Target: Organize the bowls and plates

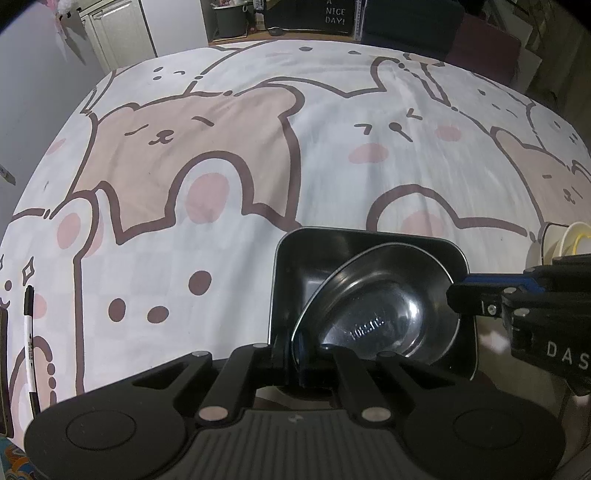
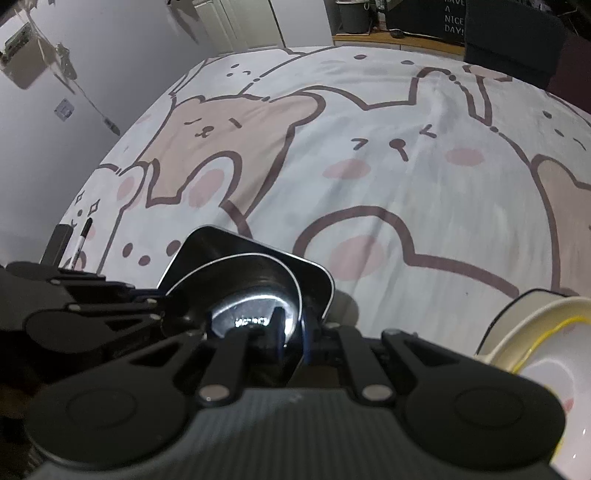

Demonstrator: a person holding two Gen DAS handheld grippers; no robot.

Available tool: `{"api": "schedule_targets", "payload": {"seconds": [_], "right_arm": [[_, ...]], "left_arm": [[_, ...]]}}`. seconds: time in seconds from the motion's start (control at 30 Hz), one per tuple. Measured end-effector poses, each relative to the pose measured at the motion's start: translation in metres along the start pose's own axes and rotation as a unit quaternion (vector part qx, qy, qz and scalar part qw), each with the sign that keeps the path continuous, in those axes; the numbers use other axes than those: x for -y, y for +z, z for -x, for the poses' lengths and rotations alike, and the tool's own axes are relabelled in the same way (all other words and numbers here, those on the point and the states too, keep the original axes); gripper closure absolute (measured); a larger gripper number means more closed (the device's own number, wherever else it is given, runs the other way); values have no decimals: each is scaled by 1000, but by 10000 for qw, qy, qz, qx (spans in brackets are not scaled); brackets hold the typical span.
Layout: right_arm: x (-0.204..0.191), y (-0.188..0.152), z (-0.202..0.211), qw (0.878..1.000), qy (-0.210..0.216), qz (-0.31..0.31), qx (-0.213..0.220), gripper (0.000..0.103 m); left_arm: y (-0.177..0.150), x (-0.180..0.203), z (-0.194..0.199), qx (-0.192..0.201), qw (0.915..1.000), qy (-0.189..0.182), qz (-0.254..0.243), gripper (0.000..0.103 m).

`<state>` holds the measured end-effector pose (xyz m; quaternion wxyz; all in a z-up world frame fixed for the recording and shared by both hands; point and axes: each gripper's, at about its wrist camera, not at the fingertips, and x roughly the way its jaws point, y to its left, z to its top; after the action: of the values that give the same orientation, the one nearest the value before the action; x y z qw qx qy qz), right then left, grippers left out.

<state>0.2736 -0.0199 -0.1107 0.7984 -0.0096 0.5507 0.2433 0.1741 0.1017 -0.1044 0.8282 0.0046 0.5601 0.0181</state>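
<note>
Below, steel bowl (image 1: 380,306) tilted in black tray (image 1: 295,266), left gripper (image 1: 291,354) clenched on its near rim, right gripper (image 2: 288,332) gripping the far rim.

Home room: cartoon-bear tablecloth (image 1: 207,155), white cupboard doors (image 1: 114,33), "NICE DAY!" sign (image 1: 335,15).

Square black trays: one (image 1: 295,266) is seen, lower centre of the frame.
Round steel bowls: one (image 1: 388,295) is seen, tilted inside the tray.
Cream bowls: one (image 2: 535,332) is seen at the right edge.
Marker pens: one (image 1: 28,332) is seen at the left edge.
Grippers: two are counted, the left gripper (image 1: 291,354) and the right gripper (image 2: 280,332).
</note>
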Motion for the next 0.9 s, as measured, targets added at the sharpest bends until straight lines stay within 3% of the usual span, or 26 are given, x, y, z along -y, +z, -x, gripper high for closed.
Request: {"api": "schedule_targets", "payload": {"seconds": [0.27, 0.47, 0.53, 0.6, 0.77, 0.83, 0.9], "right_arm": [[-2, 0, 4, 9999, 104, -20, 72, 89], [-2, -1, 17, 9996, 188, 1, 223, 77], [-1, -2, 21, 9994, 223, -27, 265, 71], [2, -3, 26, 9992, 233, -56, 310, 57], [7, -8, 37, 9986, 106, -218, 468, 29], [13, -11, 38, 9981, 187, -370, 448, 18], [19, -14, 37, 9973, 265, -577, 376, 15]], "left_arm": [[1, 0, 8, 108, 9996, -258, 57, 95], [3, -4, 18, 277, 9987, -394, 171, 91], [3, -6, 23, 364, 9983, -403, 190, 82], [3, -9, 27, 423, 9979, -432, 214, 74], [5, -19, 33, 530, 9975, -413, 207, 21], [8, -26, 34, 563, 9975, -347, 239, 19], [10, -35, 31, 515, 9976, -334, 319, 15]]}}
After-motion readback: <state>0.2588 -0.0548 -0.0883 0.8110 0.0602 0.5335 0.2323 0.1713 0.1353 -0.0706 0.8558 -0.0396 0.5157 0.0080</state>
